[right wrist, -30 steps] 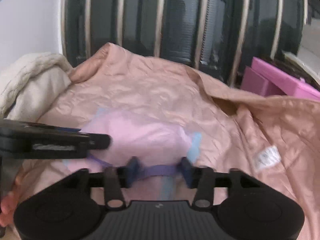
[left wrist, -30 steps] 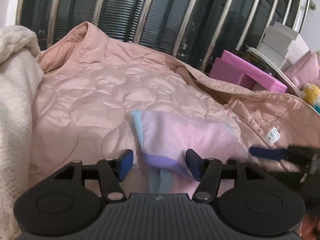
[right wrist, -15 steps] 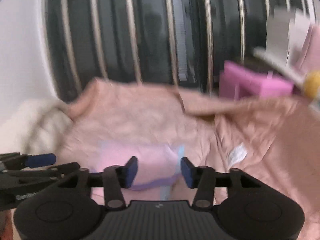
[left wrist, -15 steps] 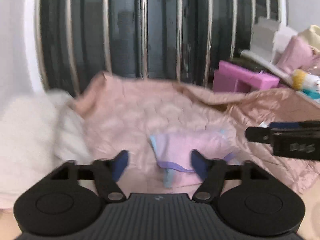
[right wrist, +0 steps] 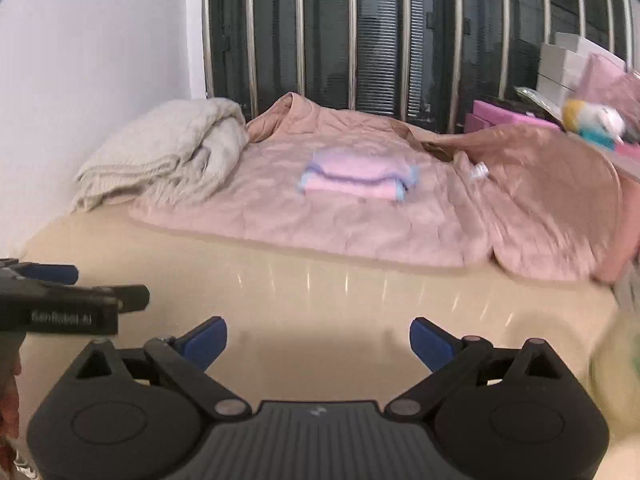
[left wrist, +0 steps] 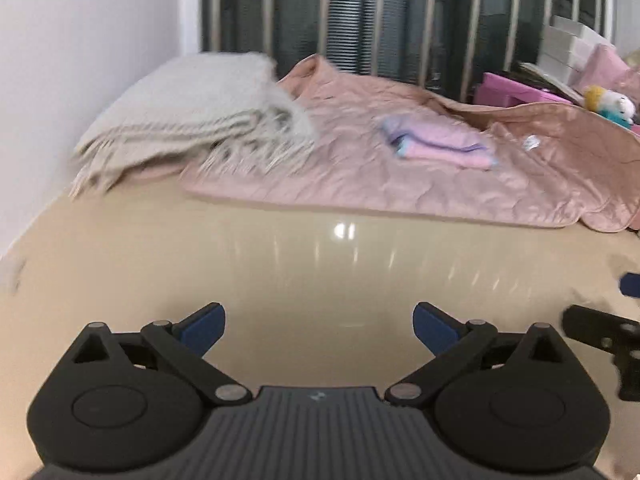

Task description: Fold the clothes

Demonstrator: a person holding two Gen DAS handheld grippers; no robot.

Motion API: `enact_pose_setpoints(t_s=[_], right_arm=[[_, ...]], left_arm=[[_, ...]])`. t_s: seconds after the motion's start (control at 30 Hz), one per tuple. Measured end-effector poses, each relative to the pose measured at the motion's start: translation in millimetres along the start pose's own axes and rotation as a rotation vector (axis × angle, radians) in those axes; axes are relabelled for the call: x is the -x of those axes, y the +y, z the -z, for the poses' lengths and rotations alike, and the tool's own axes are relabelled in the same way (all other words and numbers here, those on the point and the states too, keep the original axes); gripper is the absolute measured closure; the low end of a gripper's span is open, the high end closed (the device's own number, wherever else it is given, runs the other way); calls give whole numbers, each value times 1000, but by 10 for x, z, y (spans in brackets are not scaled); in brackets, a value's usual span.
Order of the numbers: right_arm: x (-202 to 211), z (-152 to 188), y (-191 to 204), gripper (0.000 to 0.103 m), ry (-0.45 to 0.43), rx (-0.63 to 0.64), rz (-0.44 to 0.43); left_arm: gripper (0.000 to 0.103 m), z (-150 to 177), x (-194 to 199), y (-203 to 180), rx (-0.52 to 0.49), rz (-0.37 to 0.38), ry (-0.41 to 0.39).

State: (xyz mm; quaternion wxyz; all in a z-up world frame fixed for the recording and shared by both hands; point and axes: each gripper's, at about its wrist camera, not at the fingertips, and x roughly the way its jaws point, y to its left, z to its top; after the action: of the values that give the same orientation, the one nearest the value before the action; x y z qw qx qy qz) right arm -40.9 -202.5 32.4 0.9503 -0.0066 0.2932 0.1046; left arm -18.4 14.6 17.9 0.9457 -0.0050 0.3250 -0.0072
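A folded pink garment with light blue and purple trim [left wrist: 440, 146] [right wrist: 358, 178] lies on a pink quilted jacket [left wrist: 360, 168] [right wrist: 320, 208] spread at the far side of the beige table. My left gripper [left wrist: 318, 330] is open and empty, well back over the bare glossy tabletop. My right gripper [right wrist: 318, 338] is open and empty too, at about the same distance. Each gripper shows at the edge of the other's view: the right one in the left wrist view [left wrist: 600, 336], the left one in the right wrist view [right wrist: 72, 300].
A cream knitted blanket [left wrist: 192, 120] [right wrist: 160, 152] lies far left beside the white wall. Metal bars and a dark window stand behind. Pink boxes [left wrist: 516, 90] [right wrist: 508, 120], white boxes and a plush toy [right wrist: 596, 122] sit far right. The beige tabletop [left wrist: 320, 264] spans the foreground.
Both grippers let go of the folded pink garment, opened wide and pulled back and up from it. The garment stays folded on the jacket.
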Motion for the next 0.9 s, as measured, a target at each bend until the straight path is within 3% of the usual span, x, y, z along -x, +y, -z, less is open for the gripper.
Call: enact_pose_setpoints(t_s=[0.13, 0.23, 0.43, 0.67, 0.9], right_arm=[[-47, 120, -1, 0, -59, -48, 9], [-177, 133, 20, 0, -41, -40, 42], [-300, 147, 87, 0, -42, -1, 88], [-485, 80, 42, 0, 56, -27, 83], [-605, 19, 50, 0, 88, -23, 85]], left_arm=[[1, 81, -23, 42, -7, -47, -32], [1, 55, -123, 27, -9, -46, 7], [1, 85, -182, -30, -2, -38, 4], [1, 24, -252, -51, -6, -20, 15], [1, 15, -257, -59, -7, -20, 17]])
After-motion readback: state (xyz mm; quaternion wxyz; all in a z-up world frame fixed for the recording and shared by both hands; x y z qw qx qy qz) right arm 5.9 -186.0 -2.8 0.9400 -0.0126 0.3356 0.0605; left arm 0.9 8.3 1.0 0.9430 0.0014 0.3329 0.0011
